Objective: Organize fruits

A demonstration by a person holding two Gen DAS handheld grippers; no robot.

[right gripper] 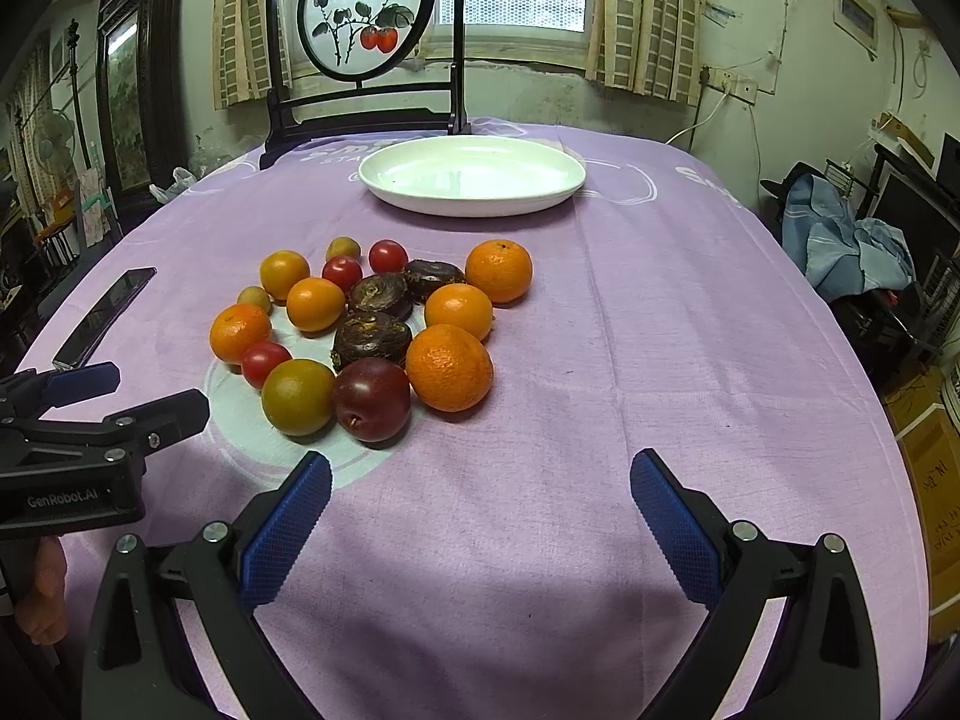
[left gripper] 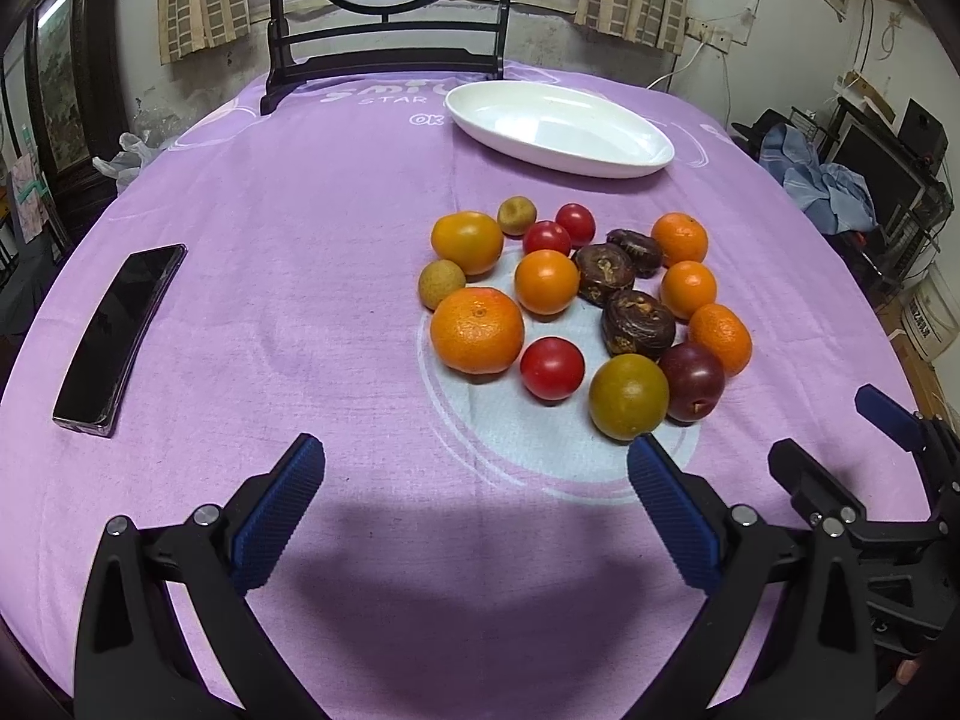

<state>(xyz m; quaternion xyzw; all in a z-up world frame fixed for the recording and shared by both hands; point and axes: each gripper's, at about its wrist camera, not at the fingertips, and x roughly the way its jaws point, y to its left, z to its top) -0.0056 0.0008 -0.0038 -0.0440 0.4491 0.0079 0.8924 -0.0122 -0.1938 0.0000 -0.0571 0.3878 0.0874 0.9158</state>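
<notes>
A cluster of fruit lies on the purple tablecloth: several oranges (left gripper: 477, 330) (right gripper: 449, 366), red tomatoes (left gripper: 551, 368) (right gripper: 266, 363), dark brown wrinkled fruits (left gripper: 637, 324) (right gripper: 372, 339), a dark red plum (left gripper: 692, 381) (right gripper: 372, 399), a greenish plum (left gripper: 628, 396) (right gripper: 297, 396) and small tan fruits (left gripper: 441, 284). Behind the cluster sits a white oval plate (left gripper: 558, 129) (right gripper: 472, 175) with nothing on it. My left gripper (left gripper: 474, 468) is open, near the table's front, just short of the fruit. My right gripper (right gripper: 480, 486) is open too, to the right of the cluster, and shows at the left wrist view's right edge (left gripper: 840, 438).
A black phone (left gripper: 117, 336) (right gripper: 105, 315) lies on the left of the table. A dark wooden stand with a round painted panel (right gripper: 360, 18) stands at the far edge. Boxes, clothes and shelves crowd the floor to the right (right gripper: 870, 252).
</notes>
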